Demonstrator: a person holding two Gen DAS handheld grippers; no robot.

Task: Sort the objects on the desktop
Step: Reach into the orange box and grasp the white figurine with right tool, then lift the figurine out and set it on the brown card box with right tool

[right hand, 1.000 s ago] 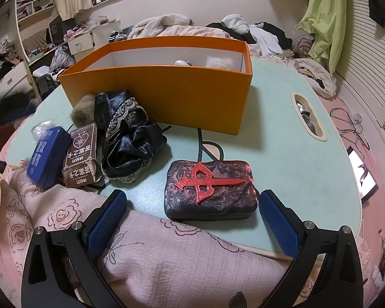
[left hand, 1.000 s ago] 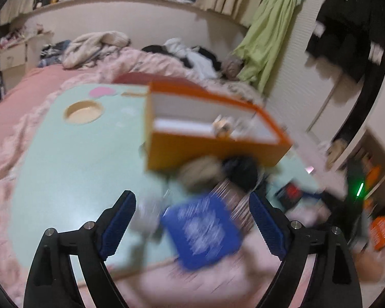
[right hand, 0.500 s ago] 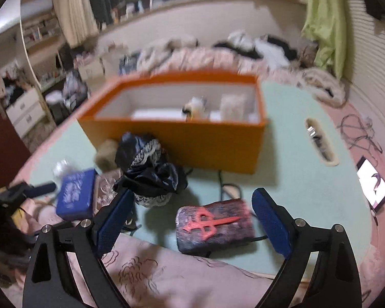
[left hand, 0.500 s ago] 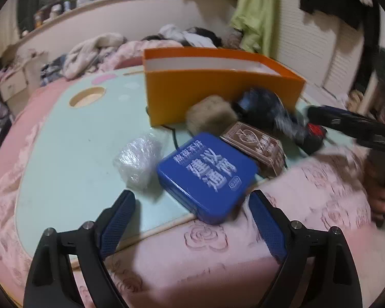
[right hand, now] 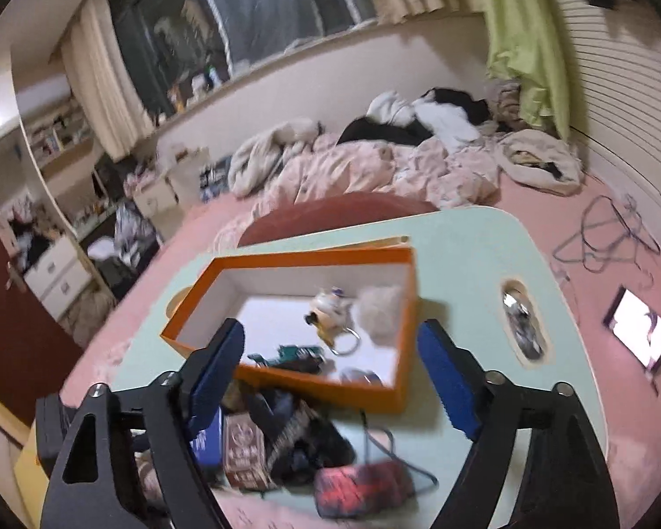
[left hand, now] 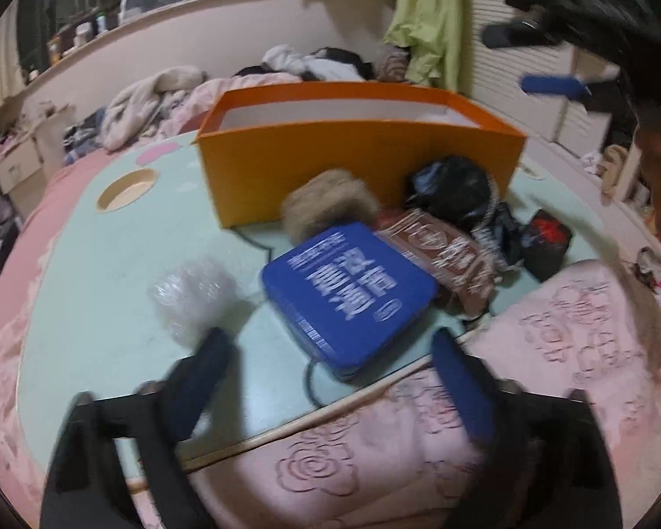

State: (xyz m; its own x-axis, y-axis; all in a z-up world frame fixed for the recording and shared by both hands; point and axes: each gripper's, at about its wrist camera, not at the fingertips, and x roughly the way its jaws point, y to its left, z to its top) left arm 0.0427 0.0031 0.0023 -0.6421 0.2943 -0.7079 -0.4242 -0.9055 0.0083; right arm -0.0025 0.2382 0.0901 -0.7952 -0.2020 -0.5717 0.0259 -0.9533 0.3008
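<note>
The orange box [right hand: 401, 308] on the mint-green bench [right hand: 471, 247] already holds a small figurine keychain [right hand: 328, 308], a pale fluffy ball [right hand: 381, 313] and a few dark bits, so sorting looks partly done. Still outside, by the box's near wall, lie the blue tin [left hand: 348, 291], brown card pack [left hand: 440, 249], tan pompom [left hand: 328, 203], black lace pouch [left hand: 456, 191], red-and-black case [left hand: 546, 242] and clear plastic wrap [left hand: 194, 295]. The left gripper [left hand: 330, 383] has just been opening and stands apart around nothing, just short of the tin; the right gripper [right hand: 330, 379] has just been closing, jaws apart and empty.
</note>
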